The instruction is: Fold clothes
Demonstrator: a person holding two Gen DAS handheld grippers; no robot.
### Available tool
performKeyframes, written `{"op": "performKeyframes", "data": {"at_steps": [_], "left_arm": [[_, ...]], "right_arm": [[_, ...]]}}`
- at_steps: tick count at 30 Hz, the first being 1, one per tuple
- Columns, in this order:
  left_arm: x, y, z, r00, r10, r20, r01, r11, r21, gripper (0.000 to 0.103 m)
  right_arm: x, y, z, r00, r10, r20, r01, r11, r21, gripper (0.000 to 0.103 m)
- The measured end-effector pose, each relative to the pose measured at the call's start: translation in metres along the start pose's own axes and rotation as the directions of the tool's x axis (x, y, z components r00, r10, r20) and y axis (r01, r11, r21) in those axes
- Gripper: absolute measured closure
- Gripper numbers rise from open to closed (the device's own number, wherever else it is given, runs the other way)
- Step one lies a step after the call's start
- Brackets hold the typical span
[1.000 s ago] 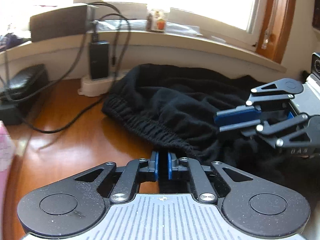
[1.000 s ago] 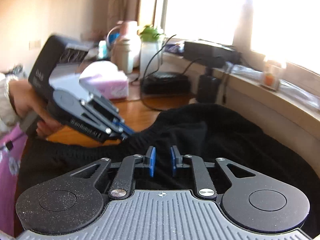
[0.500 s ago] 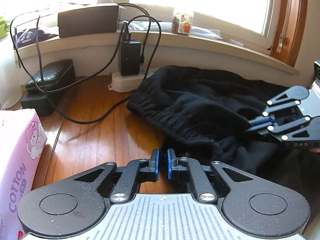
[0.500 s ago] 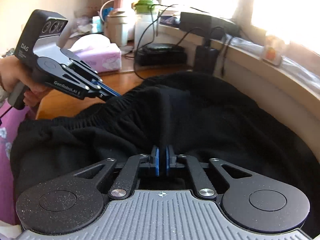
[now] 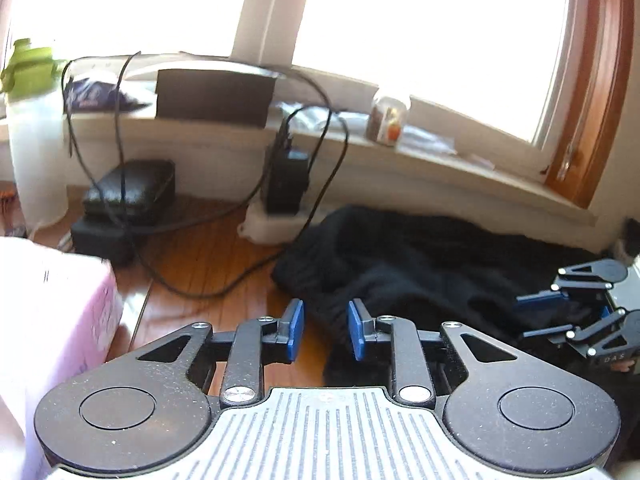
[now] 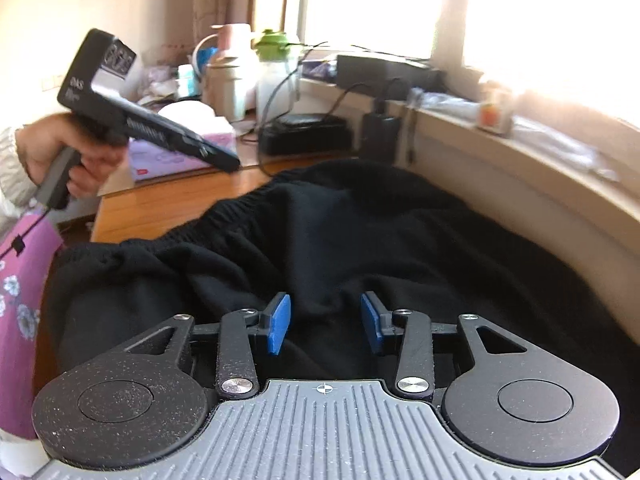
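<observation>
A black garment [image 5: 404, 256] with an elastic waistband lies bunched on the wooden table [image 5: 208, 264] below the window sill. My left gripper [image 5: 325, 334] is open, raised above the garment's near left edge, with nothing between its blue pads. Seen from the right wrist, the black garment [image 6: 360, 240] fills the view, and my right gripper [image 6: 325, 326] is open just over the cloth. The left gripper [image 6: 224, 162] appears there raised at the left, held by a hand [image 6: 60, 152]. The right gripper [image 5: 548, 316] shows at the right edge of the left wrist view, resting on the garment.
A power strip with a black adapter [image 5: 286, 184] and looping cables [image 5: 192, 280] sits behind the garment. A pink tissue pack [image 5: 48, 320] is at the left, with a black box [image 5: 128, 196] and a green-capped bottle [image 5: 32, 132] beyond. The sill carries a small jar [image 5: 388, 120].
Both grippers went from shut to open, letting go of the cloth. The left gripper rose and drew back from the garment, which now lies lower on the table.
</observation>
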State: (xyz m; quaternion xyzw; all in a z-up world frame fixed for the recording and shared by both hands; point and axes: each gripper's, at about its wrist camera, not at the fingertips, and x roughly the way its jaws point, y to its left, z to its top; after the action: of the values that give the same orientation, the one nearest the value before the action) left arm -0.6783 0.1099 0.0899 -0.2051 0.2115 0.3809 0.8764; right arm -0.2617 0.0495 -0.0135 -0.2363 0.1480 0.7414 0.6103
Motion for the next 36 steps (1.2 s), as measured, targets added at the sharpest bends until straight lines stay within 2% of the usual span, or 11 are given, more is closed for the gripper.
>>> {"op": "performKeyframes", "data": {"at_steps": [4,6,7,11,15,19,23,26,28,31,36], "left_arm": [[0.014,-0.026,0.008,0.998,-0.057,-0.001,0.057,0.998,0.038,0.074],[0.027,-0.048,0.01,0.996,-0.089,-0.014,0.089,0.993,0.077,0.061],[0.034,-0.059,0.011,0.994,-0.104,-0.022,0.105,0.99,0.096,0.059],[0.068,-0.099,0.012,0.988,-0.144,-0.057,0.151,0.979,0.14,0.059],[0.101,-0.135,0.013,0.98,-0.183,-0.075,0.193,0.968,0.158,0.044],[0.13,-0.167,0.011,0.973,-0.211,-0.089,0.225,0.955,0.192,0.035],[0.158,-0.199,0.008,0.966,-0.236,-0.105,0.254,0.94,0.228,0.032],[0.176,-0.219,0.004,0.96,-0.249,-0.126,0.273,0.93,0.247,0.032],[0.182,-0.226,0.001,0.958,-0.249,-0.139,0.277,0.926,0.255,0.031],[0.186,-0.231,-0.001,0.957,-0.253,-0.143,0.283,0.923,0.262,0.031],[0.201,-0.236,-0.01,0.957,-0.222,-0.187,0.268,0.923,0.277,0.031]], "right_arm": [[-0.028,-0.023,-0.012,0.997,-0.08,-0.001,0.08,0.997,0.013,0.063],[-0.048,-0.041,-0.021,0.992,-0.128,0.003,0.128,0.991,0.04,0.062],[-0.059,-0.052,-0.026,0.988,-0.153,0.003,0.152,0.987,0.058,0.062],[-0.112,-0.101,-0.056,0.959,-0.283,-0.019,0.283,0.949,0.14,0.062],[-0.16,-0.147,-0.099,0.911,-0.405,-0.081,0.413,0.884,0.218,0.062],[-0.198,-0.185,-0.144,0.86,-0.488,-0.148,0.509,0.807,0.299,0.062],[-0.239,-0.221,-0.191,0.8,-0.558,-0.219,0.597,0.708,0.376,0.062],[-0.267,-0.247,-0.222,0.779,-0.573,-0.255,0.618,0.632,0.468,0.062],[-0.283,-0.261,-0.238,0.788,-0.563,-0.247,0.594,0.594,0.543,0.062],[-0.292,-0.27,-0.247,0.774,-0.584,-0.246,0.606,0.57,0.554,0.062],[-0.289,-0.277,-0.255,0.775,-0.577,-0.257,0.61,0.578,0.541,0.062]]}}
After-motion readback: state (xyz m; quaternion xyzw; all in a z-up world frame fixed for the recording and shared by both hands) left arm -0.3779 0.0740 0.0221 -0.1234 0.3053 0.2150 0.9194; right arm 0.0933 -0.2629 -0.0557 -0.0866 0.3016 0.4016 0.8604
